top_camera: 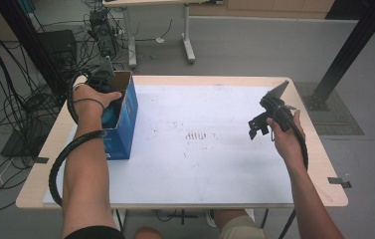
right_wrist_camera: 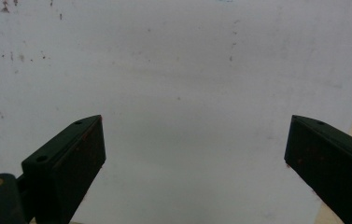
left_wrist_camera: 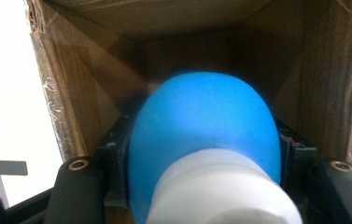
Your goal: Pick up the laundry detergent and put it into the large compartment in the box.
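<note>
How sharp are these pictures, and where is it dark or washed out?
High view: even light, fairly sharp, the blue box and table clear. Left gripper view: the blue bottle with its white cap is close and blurred, the cardboard inside is dim, and the left edge is blown out white. Right gripper view: the white sheet is bright and soft, and the black jaws are near silhouettes.

A light wooden table (top_camera: 324,164) carries a large white sheet (top_camera: 200,164) with small dark marks near its middle, and a blue cardboard box (top_camera: 125,124) stands on the sheet's left part.
</note>
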`<state>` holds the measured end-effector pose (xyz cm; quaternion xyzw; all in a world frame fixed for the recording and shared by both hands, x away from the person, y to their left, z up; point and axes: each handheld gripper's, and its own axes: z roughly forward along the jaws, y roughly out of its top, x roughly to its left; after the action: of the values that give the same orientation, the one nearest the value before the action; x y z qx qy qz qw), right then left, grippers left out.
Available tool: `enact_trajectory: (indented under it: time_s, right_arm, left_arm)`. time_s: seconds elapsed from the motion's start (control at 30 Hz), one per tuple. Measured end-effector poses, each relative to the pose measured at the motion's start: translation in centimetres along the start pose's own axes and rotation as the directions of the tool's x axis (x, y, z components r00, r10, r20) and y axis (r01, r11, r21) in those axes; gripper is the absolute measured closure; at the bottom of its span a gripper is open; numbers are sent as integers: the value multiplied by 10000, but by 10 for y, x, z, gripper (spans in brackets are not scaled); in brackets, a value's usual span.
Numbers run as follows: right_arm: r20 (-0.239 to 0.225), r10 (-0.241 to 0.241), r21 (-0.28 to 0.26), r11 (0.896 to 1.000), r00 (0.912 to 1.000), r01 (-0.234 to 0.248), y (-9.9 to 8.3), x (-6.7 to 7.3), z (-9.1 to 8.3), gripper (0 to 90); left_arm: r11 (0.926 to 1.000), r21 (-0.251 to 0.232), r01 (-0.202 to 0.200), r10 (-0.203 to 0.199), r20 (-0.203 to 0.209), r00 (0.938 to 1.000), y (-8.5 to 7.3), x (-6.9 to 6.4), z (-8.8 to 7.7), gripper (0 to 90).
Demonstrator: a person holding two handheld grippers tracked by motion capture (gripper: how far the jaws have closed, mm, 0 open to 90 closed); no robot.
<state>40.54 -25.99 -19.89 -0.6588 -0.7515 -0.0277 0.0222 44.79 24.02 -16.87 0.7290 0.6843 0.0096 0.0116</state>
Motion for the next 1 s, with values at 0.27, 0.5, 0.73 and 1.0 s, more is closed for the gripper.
enact_trajectory:
  time_s: [0.27,0.5,0.73,1.0]
  right_arm:
    - [-19,6,28,10000,10000,-6,0,0,1,53]
    - [-26,0,-16,10000,10000,0,0,0,0,54]
    - [-39,9,20,10000,10000,-9,0,-1,1,53]
    - [-37,-5,30,10000,10000,5,1,1,1,53]
  left_arm:
    - [10000,1,11,-11,3,10000,0,0,0,373]
    - [10000,7,7,-7,-2,10000,0,0,0,373]
    - [10000,17,13,-13,2,10000,0,0,0,373]
    - [10000,0,16,-16,-25,10000,0,-1,0,373]
